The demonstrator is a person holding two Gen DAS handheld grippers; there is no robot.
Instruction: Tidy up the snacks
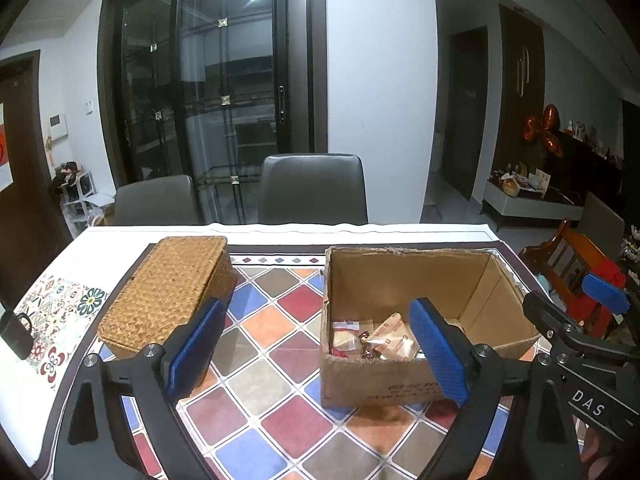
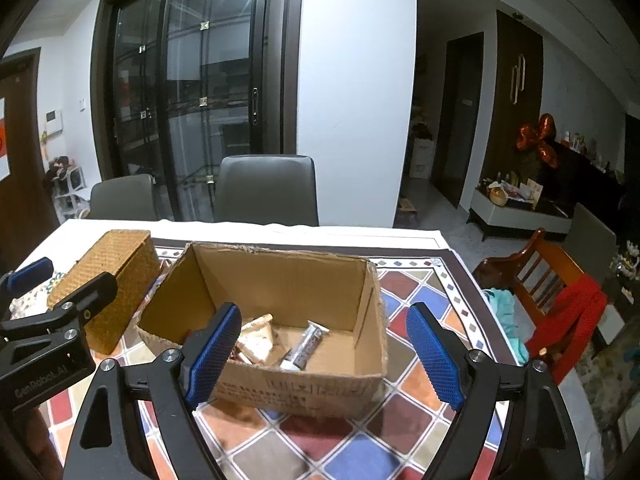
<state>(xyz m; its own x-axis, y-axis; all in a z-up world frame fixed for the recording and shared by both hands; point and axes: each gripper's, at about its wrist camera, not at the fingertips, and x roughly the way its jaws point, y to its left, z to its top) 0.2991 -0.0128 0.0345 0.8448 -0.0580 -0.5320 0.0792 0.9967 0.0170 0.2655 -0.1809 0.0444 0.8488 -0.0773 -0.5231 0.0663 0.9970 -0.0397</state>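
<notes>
I see both claws wide apart, empty: left claw (image 1: 318,350), right claw (image 2: 326,354). Snacks (image 2: 280,344) inside cardboard box (image 2: 280,280); woven basket (image 1: 172,288) left of box, on bench (image 1: 280,236).

box (image 2: 320,276): matt cardboard | basket (image 1: 180,284): rough woven wicker | tablecloth (image 1: 280,340): glossy | chair (image 1: 312,188): smooth leather

- Left gripper (image 1: 316,350): black frame, silver screws, blue ribbed pads on its fingers (image 1: 438,354).
- Right gripper (image 2: 326,354): the same build; white "DAS" lettering on its side.
</notes>
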